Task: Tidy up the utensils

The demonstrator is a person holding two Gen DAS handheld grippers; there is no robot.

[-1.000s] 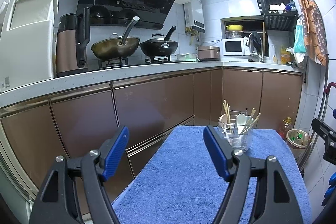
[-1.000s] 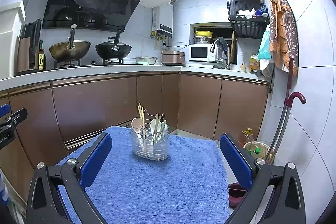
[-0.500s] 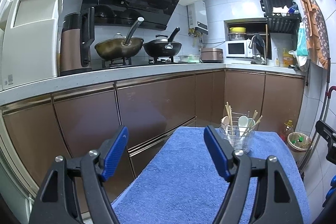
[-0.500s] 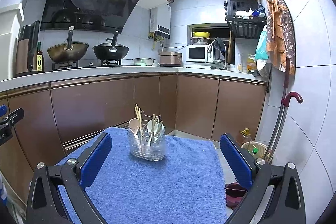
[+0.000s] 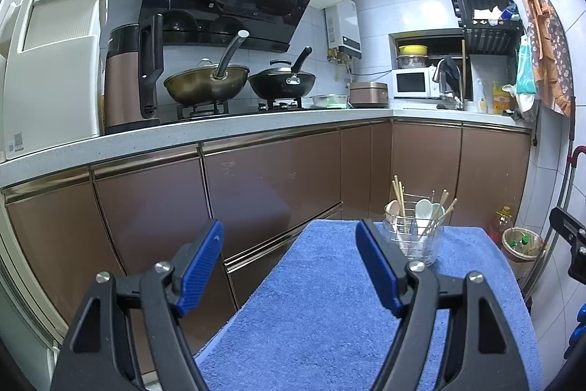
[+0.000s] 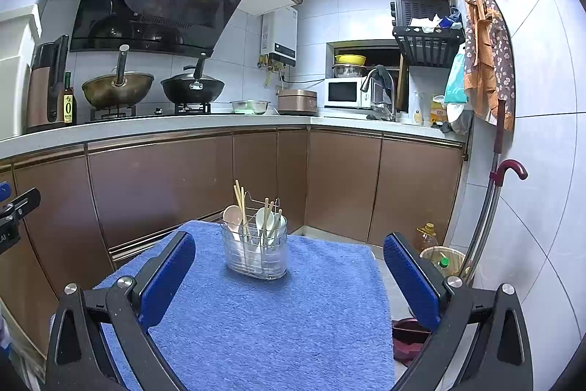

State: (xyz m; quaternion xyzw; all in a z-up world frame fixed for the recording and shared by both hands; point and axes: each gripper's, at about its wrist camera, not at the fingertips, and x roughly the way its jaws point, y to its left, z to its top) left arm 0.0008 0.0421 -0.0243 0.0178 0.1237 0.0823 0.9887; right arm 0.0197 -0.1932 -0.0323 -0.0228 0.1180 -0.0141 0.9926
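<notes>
Utensil holder (image 6: 256, 253) ahead, beyond both empty jaws.

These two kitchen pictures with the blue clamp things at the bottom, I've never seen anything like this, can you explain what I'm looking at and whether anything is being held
Each picture comes from a wide-angle camera mounted on a hand-held gripper, looking forward along its two blue-padded fingers. A person carries one in each hand; no robot arm is involved. One view shows the left gripper, the other the right gripper. Both are open and hold nothing.

In front of them is a surface covered by a blue towel. On it stands a clear utensil holder with spoons and chopsticks upright inside. In the left view it sits off to the right; in the right view it is nearly centred.

Behind are brown cabinets, and a countertop with two woks and a microwave.
</notes>
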